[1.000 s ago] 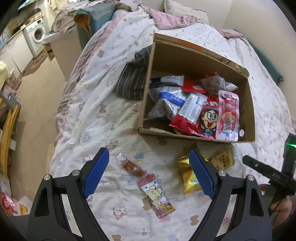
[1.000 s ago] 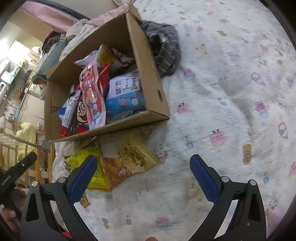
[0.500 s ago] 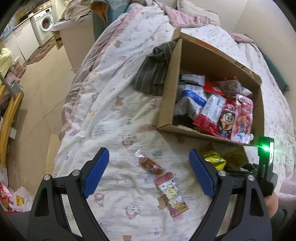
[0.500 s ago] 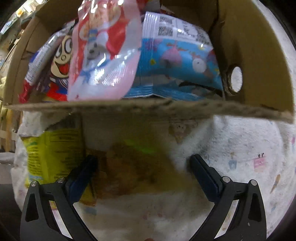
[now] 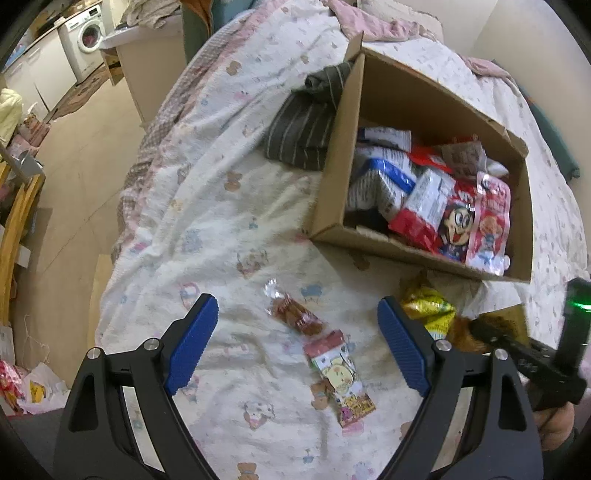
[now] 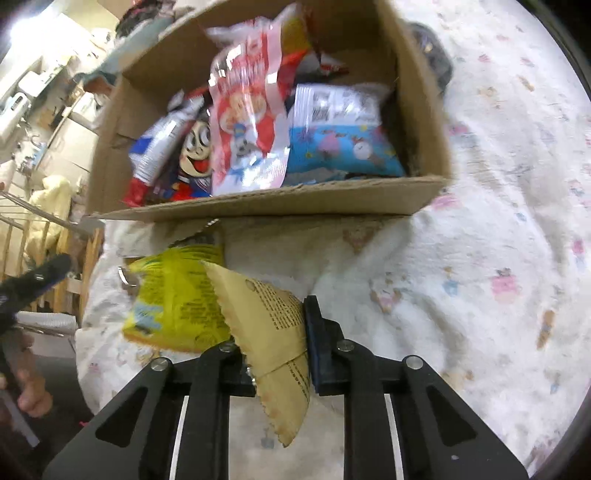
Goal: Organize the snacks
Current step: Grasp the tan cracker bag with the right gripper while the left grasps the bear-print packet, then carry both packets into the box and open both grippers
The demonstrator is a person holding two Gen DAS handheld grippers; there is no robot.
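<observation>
An open cardboard box [image 5: 334, 147] full of snack bags sits on the bed. My right gripper [image 6: 275, 332] is closing its jaws on a tan snack packet [image 6: 269, 321] just in front of the box rim [image 6: 277, 205]; the blue pads press its sides. A yellow packet [image 6: 177, 295] lies beside it on the sheet. My left gripper [image 5: 297, 310] hangs open over the bed with nothing between its fingers. Below it lie a small brown wrapped snack [image 5: 293, 317] and a pink cartoon packet [image 5: 340, 376]. The yellow packet [image 5: 430, 310] shows to the right.
A dark striped cloth [image 5: 303, 129] lies against the box's left wall. The bed drops off at the left to the floor, with a washing machine [image 5: 86, 37] beyond. A pink blanket [image 5: 369, 26] is bunched at the far end. A hand [image 6: 29, 391] shows at the left edge.
My right gripper dropped close to the packets in front of the box, and its jaws went from wide open to pinching the tan packet. The left gripper stayed open and drifted slightly lower.
</observation>
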